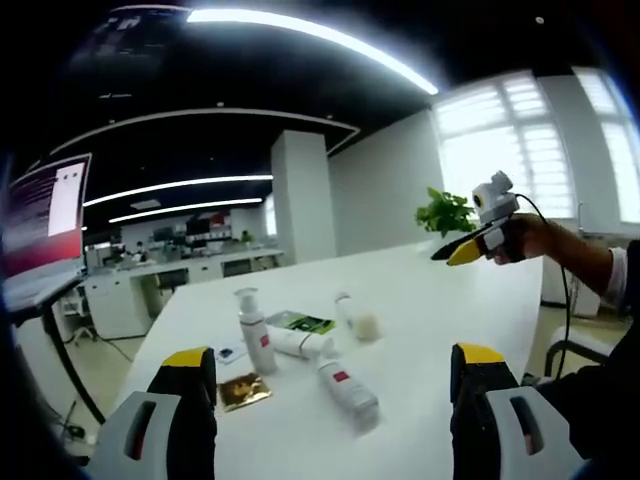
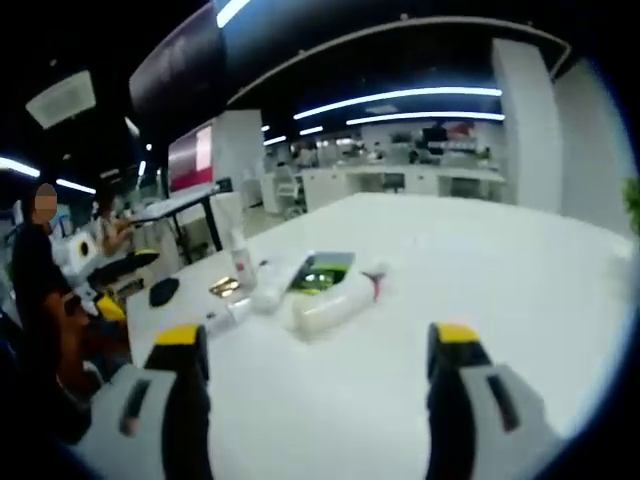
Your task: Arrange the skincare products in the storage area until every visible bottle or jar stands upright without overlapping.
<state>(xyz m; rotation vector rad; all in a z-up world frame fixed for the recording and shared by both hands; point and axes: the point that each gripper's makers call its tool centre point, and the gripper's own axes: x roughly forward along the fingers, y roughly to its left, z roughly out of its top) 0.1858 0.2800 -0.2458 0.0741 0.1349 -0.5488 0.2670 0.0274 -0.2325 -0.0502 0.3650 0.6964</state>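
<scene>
On the white table (image 1: 450, 310) a white pump bottle (image 1: 253, 330) stands upright. Around it lie a white tube (image 1: 300, 343), a bottle with a red label (image 1: 348, 392) and a pale bottle (image 1: 358, 318). My left gripper (image 1: 334, 358) is open and empty, short of the red-label bottle. My right gripper (image 1: 470, 248) hangs above the table's right side in a hand. In the right gripper view, my right gripper (image 2: 318, 338) is open and empty, well short of a lying bottle (image 2: 335, 300), a tube (image 2: 268, 285) and the upright pump bottle (image 2: 240, 262).
A green packet (image 1: 300, 322) and a gold sachet (image 1: 245, 392) lie flat among the bottles, as does a small card (image 1: 228, 353). A potted plant (image 1: 445, 212) stands at the far edge. A dark object (image 2: 163, 291) sits near the table corner, with a seated person (image 2: 40, 270) beyond.
</scene>
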